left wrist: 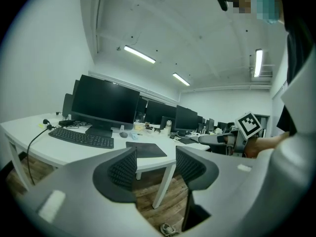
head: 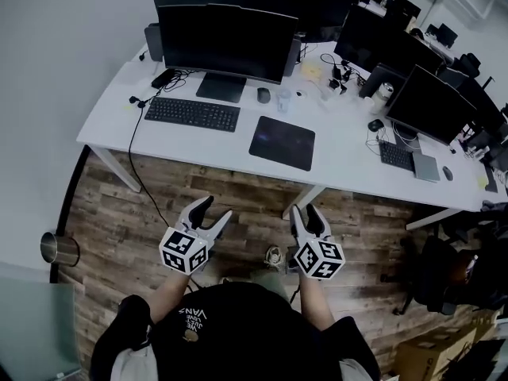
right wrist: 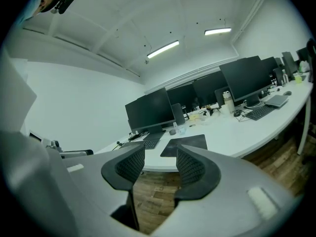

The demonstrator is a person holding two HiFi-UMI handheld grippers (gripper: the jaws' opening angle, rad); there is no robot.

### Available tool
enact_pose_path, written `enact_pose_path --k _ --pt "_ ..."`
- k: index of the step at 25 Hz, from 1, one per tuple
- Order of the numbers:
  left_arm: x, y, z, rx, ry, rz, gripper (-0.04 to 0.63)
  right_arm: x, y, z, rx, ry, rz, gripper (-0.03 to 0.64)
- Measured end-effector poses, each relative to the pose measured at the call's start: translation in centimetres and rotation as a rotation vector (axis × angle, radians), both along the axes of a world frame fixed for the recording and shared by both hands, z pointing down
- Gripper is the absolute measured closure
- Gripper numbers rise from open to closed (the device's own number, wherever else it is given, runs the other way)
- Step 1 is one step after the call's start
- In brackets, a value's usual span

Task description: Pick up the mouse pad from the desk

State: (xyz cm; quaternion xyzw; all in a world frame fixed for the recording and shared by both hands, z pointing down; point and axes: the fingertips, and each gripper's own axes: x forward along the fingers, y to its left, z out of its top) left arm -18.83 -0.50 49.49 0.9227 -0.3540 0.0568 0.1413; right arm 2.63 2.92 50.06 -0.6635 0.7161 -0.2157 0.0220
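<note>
Jaws apart; left gripper point(head: 216, 209), right gripper point(head: 305, 210) short of desk point(head: 222, 153) edge

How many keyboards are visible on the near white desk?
2. The left keyboard lies left of the mouse pad; the right keyboard lies farther right. More may be hidden toward the right edge.

Even ceiling-strip light point(left wrist: 139, 55), sharp focus, fisheye-bent dark edges
</note>
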Motion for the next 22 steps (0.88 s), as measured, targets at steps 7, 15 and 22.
enact_pose_path --k 7,15,22 --pt "2.9 -3.8 0.7 -0.021 -0.007 -0.072 0.375 3.5 -5.6 0.2 -0.008 0.012 -0.067 0.430" --pt "8.1 -9.2 1.2 -0.036 0.014 -0.179 0.374 9.1 -13.2 0.3 -0.023 0.050 -0.173 0.430" --pt "10.6 -11.9 3.3 -0.088 0.020 -0.299 0.374 12.4 -17.7 1.4 -0.047 0.082 -0.268 0.430"
